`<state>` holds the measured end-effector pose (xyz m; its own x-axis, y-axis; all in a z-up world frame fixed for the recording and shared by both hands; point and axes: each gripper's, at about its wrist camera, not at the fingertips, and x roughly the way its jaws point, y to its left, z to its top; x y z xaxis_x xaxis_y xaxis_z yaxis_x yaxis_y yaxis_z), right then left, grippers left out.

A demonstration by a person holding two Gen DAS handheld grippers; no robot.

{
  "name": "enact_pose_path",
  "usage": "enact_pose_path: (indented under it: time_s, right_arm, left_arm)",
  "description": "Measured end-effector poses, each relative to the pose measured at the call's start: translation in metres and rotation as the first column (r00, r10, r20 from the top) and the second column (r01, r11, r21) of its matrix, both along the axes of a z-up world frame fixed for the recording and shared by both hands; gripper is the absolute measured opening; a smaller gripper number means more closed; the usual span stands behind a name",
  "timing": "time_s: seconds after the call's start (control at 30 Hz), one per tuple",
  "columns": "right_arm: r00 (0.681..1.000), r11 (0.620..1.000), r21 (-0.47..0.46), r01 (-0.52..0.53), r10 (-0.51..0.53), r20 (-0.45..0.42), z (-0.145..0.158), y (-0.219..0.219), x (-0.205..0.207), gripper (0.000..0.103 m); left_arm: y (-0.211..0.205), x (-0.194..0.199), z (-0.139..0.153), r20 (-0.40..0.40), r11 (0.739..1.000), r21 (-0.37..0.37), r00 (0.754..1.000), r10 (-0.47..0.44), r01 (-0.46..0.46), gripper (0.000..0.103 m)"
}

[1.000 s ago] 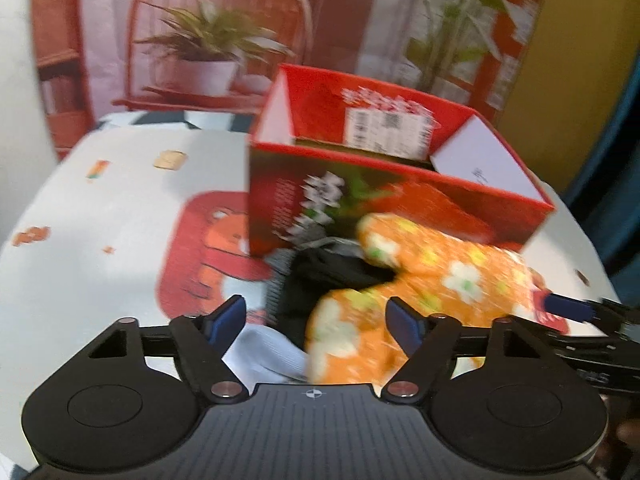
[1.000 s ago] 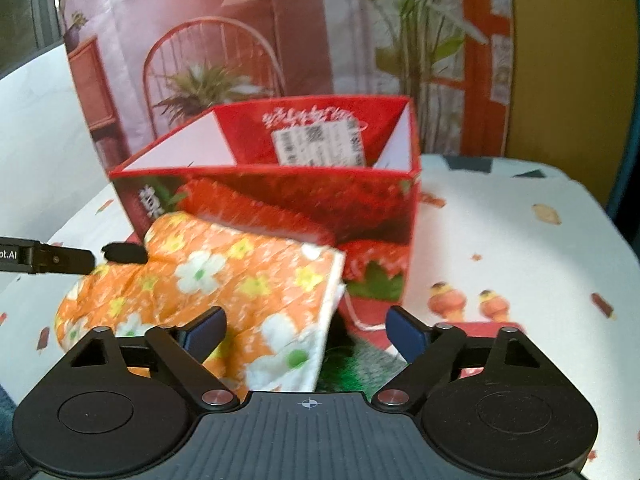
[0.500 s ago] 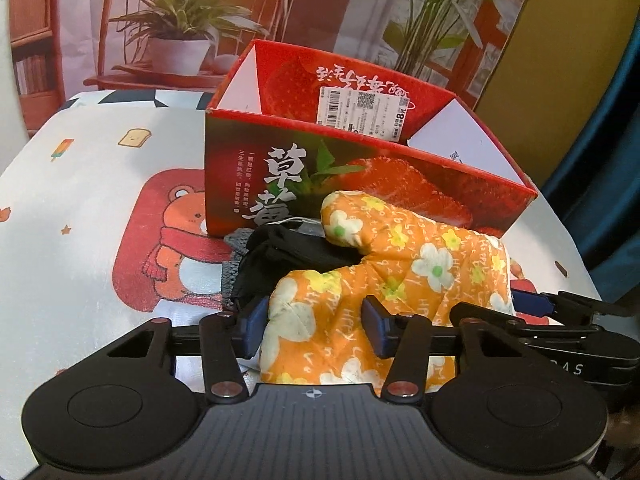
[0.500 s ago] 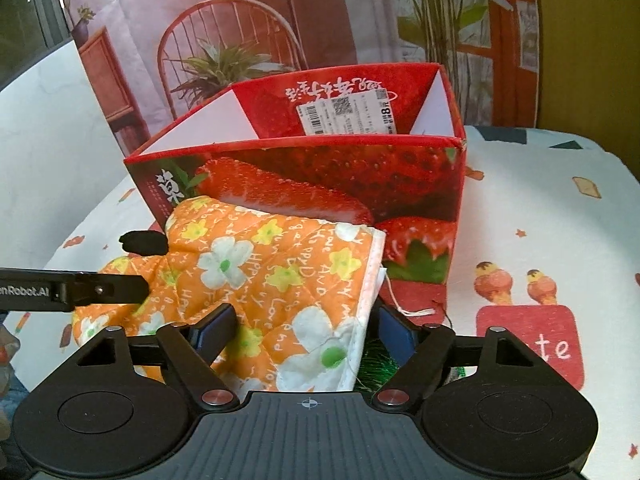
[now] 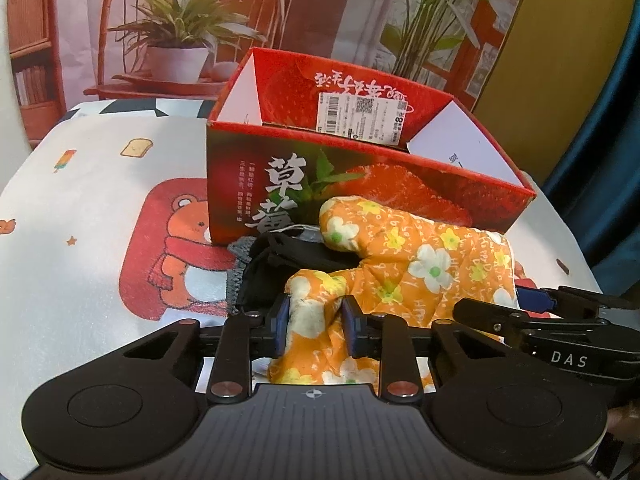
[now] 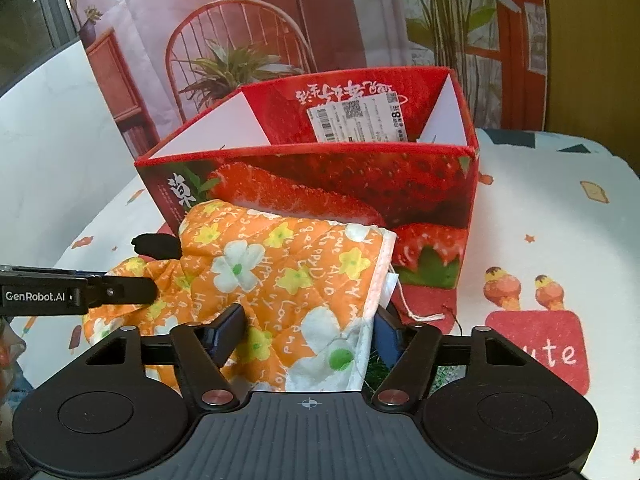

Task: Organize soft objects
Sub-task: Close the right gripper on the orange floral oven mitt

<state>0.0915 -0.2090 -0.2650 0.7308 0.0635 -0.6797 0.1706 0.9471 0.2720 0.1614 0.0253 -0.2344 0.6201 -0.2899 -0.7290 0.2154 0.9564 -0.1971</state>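
Since a second ago both grippers' jaws have been closing in on the orange floral oven mitt (image 5: 404, 264). The left gripper (image 5: 314, 326) is now pinching a bunched fold of the mitt between narrow jaws. The right gripper (image 6: 308, 330) is squeezing the mitt's white-edged cuff end at a wider setting. The mitt is lying just ahead of both, over dark cloth (image 5: 280, 264), against the front wall of the strawberry box (image 5: 360, 184) beyond them, on the printed tablecloth (image 5: 92, 208).
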Motion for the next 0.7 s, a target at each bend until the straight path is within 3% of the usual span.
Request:
enact_pose_path:
  time_s: [0.27,0.4,0.63,0.7]
  right_arm:
    - [0.999,1.000,-0.018,0.005,-0.005,0.032,0.016,0.001,-0.005,0.047]
    - [0.999,1.000,-0.030,0.002,0.000,0.046,0.021,0.000,-0.007,0.033]
    - [1.000,0.999,-0.046,0.002,0.000,0.028,0.016,-0.002,-0.004,0.028]
    - [1.000,0.999,-0.047,0.007,-0.006,0.022,0.015,-0.003,-0.003,0.020]
  left_arm:
    - [0.000,-0.006,0.010,0.042,1.000,0.003,0.999,-0.006,0.006,0.022]
    - [0.002,-0.010,0.012,0.061,1.000,-0.002,0.998,-0.008,0.008,0.021]
    - [0.002,-0.008,0.009,0.050,1.000,-0.009,0.999,-0.011,0.011,0.020]
    - [0.002,-0.010,0.012,0.060,1.000,-0.017,0.998,-0.012,0.013,0.018]
